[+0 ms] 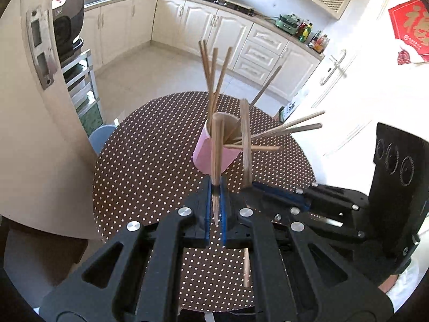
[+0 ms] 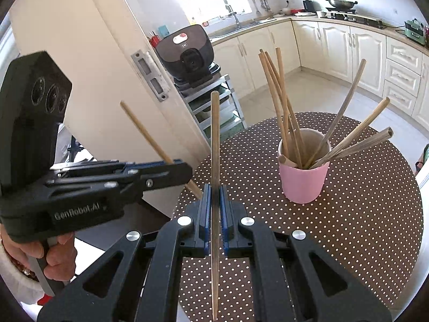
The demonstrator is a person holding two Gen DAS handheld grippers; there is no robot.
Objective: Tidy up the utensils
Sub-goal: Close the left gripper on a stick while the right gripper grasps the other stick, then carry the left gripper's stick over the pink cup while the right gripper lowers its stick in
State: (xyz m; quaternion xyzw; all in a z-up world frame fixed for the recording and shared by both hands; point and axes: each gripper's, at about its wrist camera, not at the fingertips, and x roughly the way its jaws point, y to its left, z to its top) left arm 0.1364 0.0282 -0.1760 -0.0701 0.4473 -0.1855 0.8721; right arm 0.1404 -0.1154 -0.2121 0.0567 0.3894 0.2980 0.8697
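My left gripper (image 1: pixel 215 187) is pinched tight on one wooden chopstick (image 1: pixel 217 150), held off the dotted table (image 1: pixel 150 161). My right gripper (image 2: pixel 214 190) likewise clamps a second chopstick (image 2: pixel 214 139), standing upright between its pads. The pink cup (image 2: pixel 304 182) of chopsticks sits near the table's far edge, its sticks fanned outward.
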